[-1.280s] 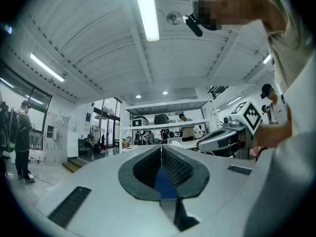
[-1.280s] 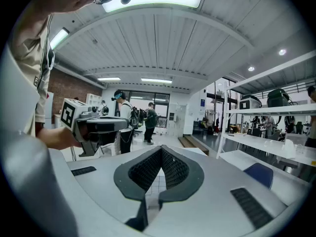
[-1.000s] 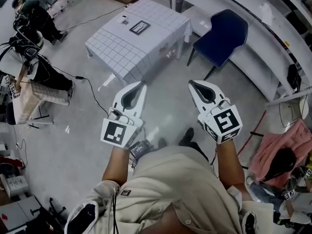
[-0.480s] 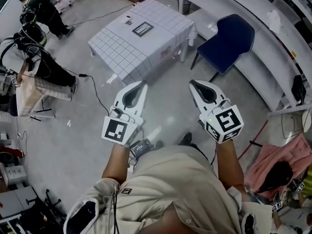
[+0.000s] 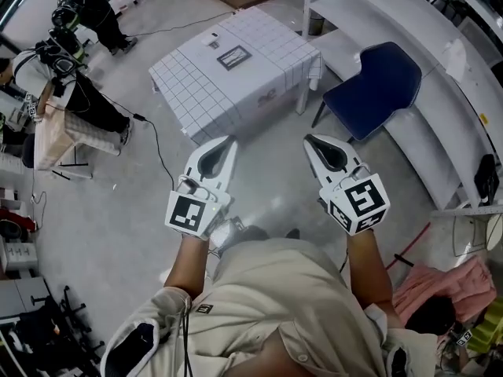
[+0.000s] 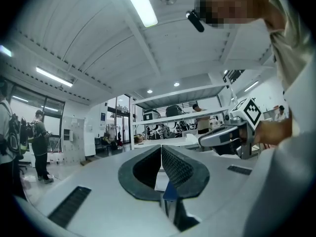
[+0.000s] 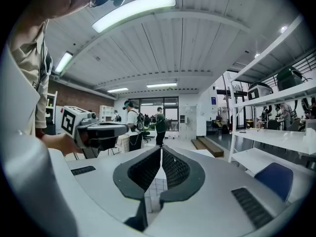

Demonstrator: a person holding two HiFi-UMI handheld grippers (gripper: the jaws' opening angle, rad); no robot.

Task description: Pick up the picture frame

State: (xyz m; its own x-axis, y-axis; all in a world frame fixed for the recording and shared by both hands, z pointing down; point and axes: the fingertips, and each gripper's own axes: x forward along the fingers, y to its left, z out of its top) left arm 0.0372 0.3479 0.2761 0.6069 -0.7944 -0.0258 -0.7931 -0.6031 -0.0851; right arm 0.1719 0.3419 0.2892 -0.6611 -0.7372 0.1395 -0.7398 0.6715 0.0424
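A dark picture frame point(image 5: 233, 56) lies flat on a low table point(image 5: 196, 93) covered with a white gridded cloth, far ahead of me in the head view. My left gripper point(image 5: 228, 141) and right gripper point(image 5: 310, 140) are held side by side over the floor, well short of the table, both pointing toward it. The left jaws are shut with nothing between them point(image 6: 161, 149). The right gripper point(image 7: 161, 151) also has its jaws together and empty. In the right gripper view a strip of the gridded cloth point(image 7: 154, 187) shows below the jaws.
A blue chair point(image 5: 373, 85) stands right of the table, beside long white shelving point(image 5: 409, 22). People with gear stand at the upper left point(image 5: 86, 10), near a cloth-covered stand point(image 5: 59, 136). A black cable point(image 5: 153, 144) runs across the grey floor. Pink cloth point(image 5: 440, 285) lies at the lower right.
The table, chair and floor have slid downward and rightward in the head view, so I have moved closer to the table. Both grippers keep the same pose, shut.
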